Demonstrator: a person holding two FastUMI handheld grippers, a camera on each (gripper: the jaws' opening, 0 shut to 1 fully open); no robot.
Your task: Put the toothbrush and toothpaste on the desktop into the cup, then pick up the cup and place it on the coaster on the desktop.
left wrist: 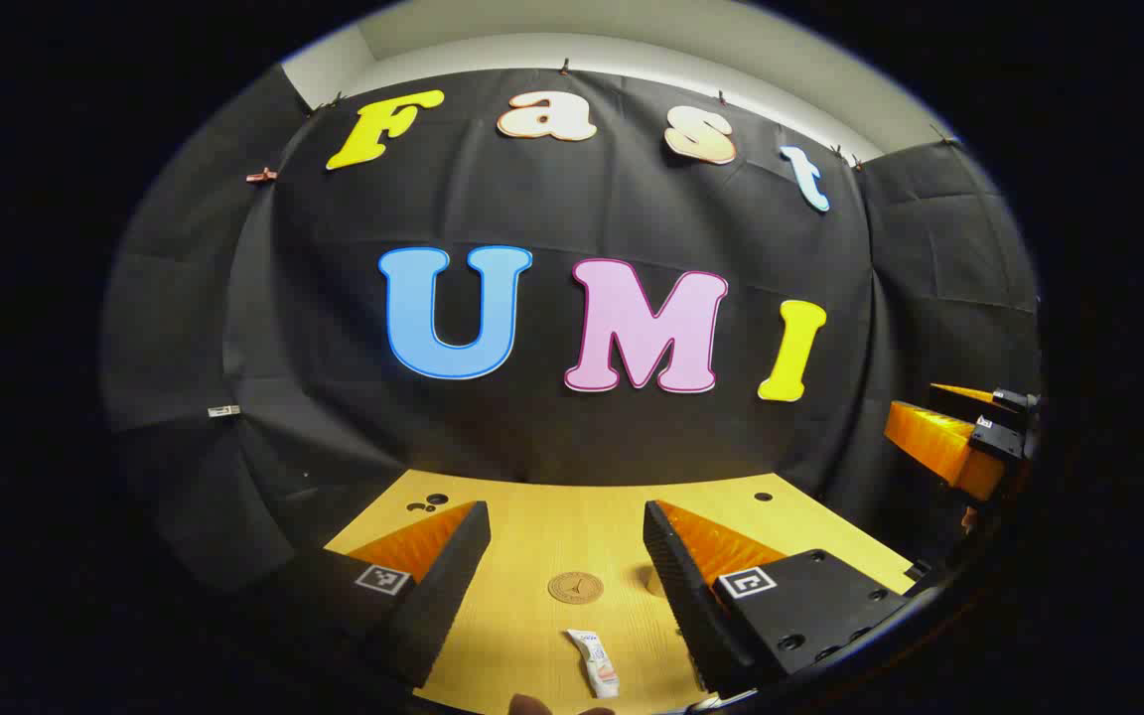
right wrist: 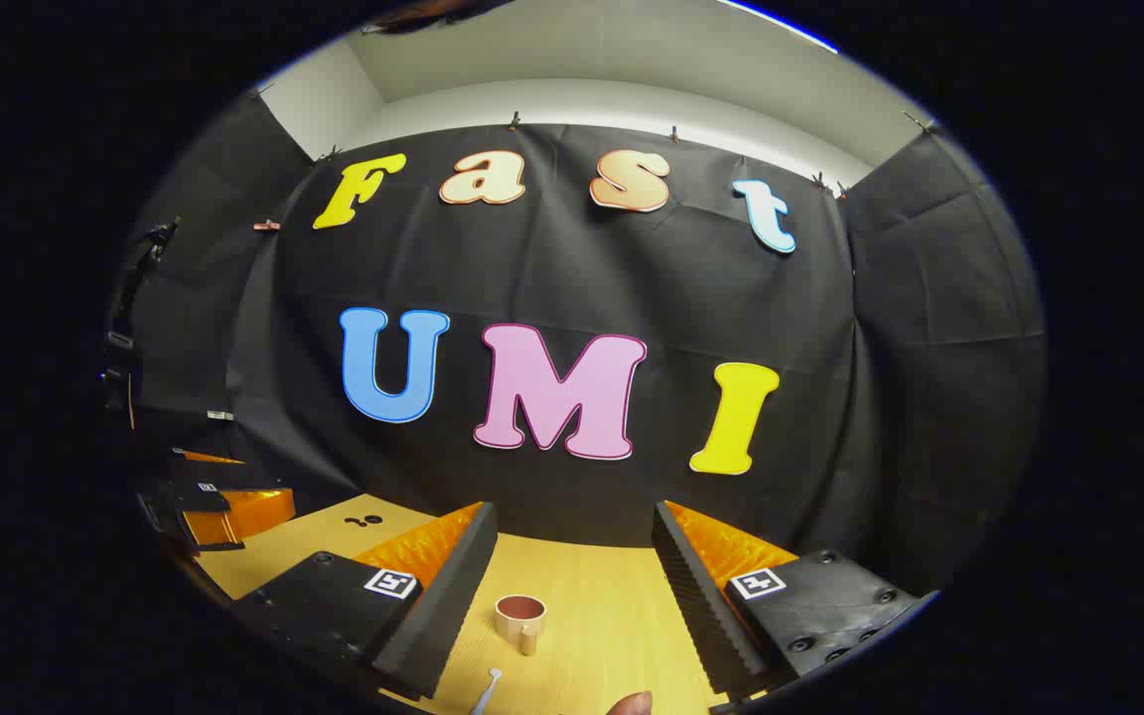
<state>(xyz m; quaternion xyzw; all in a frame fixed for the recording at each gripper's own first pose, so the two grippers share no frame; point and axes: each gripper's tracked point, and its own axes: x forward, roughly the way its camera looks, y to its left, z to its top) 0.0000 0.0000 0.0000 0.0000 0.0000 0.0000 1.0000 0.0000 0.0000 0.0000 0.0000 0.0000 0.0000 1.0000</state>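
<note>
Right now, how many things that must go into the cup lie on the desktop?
2: the toothpaste lies near the coaster; the toothbrush, partly cut off, lies in front of the cup.

Inventory by count. Table (left wrist: 542,526): one, light wood. Coaster (left wrist: 575,587): one, round, lying between the left gripper's fingers (left wrist: 438,586). Toothpaste tube (left wrist: 596,662): one, just nearer than the coaster, also between those fingers. Cup (right wrist: 520,619): one, upright, between the right gripper's fingers (right wrist: 693,586). Toothbrush (right wrist: 488,689): one, only its end visible, nearer than the cup and toward the left-hand finger. Grippers: two, the left gripper (left wrist: 564,576) and the right gripper (right wrist: 572,581), each with two fingers set apart.
</note>
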